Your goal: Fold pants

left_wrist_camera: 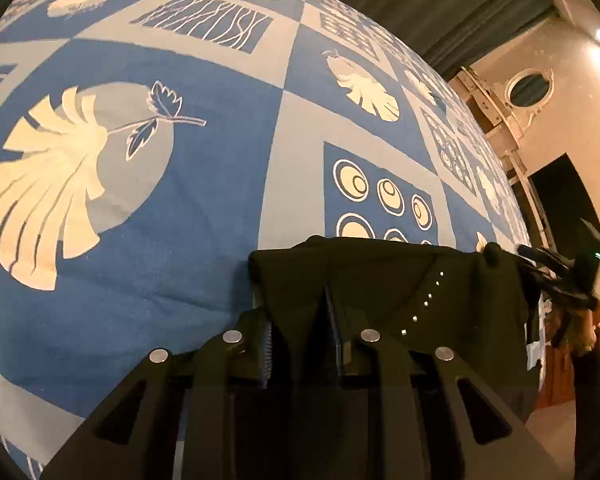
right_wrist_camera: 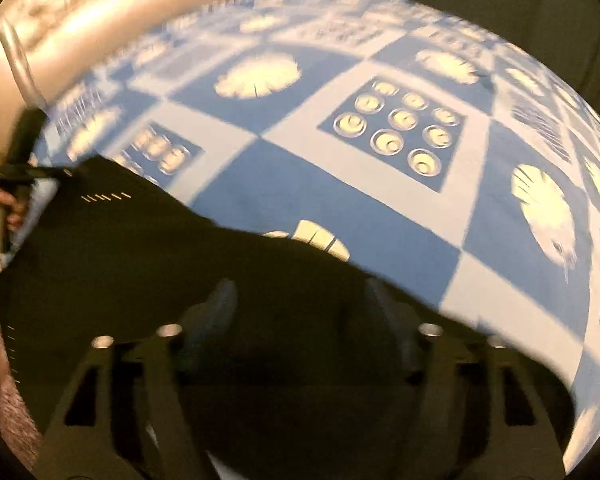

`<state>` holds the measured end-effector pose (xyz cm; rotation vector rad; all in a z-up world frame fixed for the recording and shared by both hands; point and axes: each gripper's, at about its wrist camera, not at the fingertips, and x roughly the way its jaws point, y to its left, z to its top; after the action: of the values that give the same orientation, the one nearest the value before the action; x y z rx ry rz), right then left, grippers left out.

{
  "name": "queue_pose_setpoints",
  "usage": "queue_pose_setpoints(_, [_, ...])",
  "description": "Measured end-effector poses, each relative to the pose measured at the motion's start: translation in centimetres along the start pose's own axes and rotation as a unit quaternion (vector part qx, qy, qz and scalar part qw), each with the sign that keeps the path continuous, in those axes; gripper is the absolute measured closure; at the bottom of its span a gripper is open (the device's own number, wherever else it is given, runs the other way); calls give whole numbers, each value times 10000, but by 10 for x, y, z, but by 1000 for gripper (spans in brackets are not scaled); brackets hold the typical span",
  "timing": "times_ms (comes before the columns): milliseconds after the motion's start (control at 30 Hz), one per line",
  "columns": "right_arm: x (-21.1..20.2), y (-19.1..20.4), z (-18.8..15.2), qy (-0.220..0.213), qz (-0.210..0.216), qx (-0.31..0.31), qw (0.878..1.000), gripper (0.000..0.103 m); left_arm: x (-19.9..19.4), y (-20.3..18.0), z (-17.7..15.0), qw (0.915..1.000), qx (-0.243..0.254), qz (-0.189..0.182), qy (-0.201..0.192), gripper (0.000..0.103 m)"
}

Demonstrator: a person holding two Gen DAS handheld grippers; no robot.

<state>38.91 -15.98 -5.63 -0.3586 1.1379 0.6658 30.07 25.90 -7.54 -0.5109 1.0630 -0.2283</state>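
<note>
The dark pants (left_wrist_camera: 384,276) with a row of small white studs hang stretched between my two grippers above a blue and grey patterned bedspread (left_wrist_camera: 180,208). My left gripper (left_wrist_camera: 306,320) is shut on one corner of the pants. In the right wrist view the pants (right_wrist_camera: 140,264) drape over the fingers, and my right gripper (right_wrist_camera: 300,312) seems shut on the cloth, though the picture is blurred. The right gripper also shows at the right edge of the left wrist view (left_wrist_camera: 556,276), gripping the far corner.
The bedspread (right_wrist_camera: 340,184) covers a wide bed below. A beige wall with an oval ornament (left_wrist_camera: 528,88) and a dark doorway (left_wrist_camera: 560,200) lie to the right. A padded beige headboard (right_wrist_camera: 80,20) runs along the far left in the right wrist view.
</note>
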Motion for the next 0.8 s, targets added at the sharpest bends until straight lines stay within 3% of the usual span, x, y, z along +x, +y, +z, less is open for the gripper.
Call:
queue_pose_setpoints(67, [19,3,4,216,-95,-334,9992,38,1,2,0,10000,11,-37,1,80])
queue_pose_setpoints(133, [33,5,8,341,-150,-536,9979,28,1,1,0,10000,92,-7,-9,80])
queue_pose_setpoints(233, [52,0,10,730,361,-275,9963,64,1,1,1,10000,78,16,7,80])
queue_pose_setpoints(267, [49,1,11,688,349,-254,9967,72,0,1,2,10000,60,18,11,81])
queue_pose_setpoints(300, [44,3,10,646,279,-327,9970,90,-1,0,2,10000,75,25,-8,82])
queue_pose_setpoints(333, [38,4,9,608,239,-335,9973,94,-2,-2,2,9999,117,39,-45,84])
queue_pose_setpoints(433, [7,9,-5,188,140,-347,9991,96,-8,-5,1,9997,86,-44,-224,87])
queue_pose_setpoints(567, [-45,28,-33,-469,9,-333,9983,96,-28,-10,-4,9969,54,-489,-616,89])
queue_pose_setpoints(800, [-130,100,-124,-1334,-483,-642,9878,96,-91,-38,-36,9849,235,-1198,-1230,89])
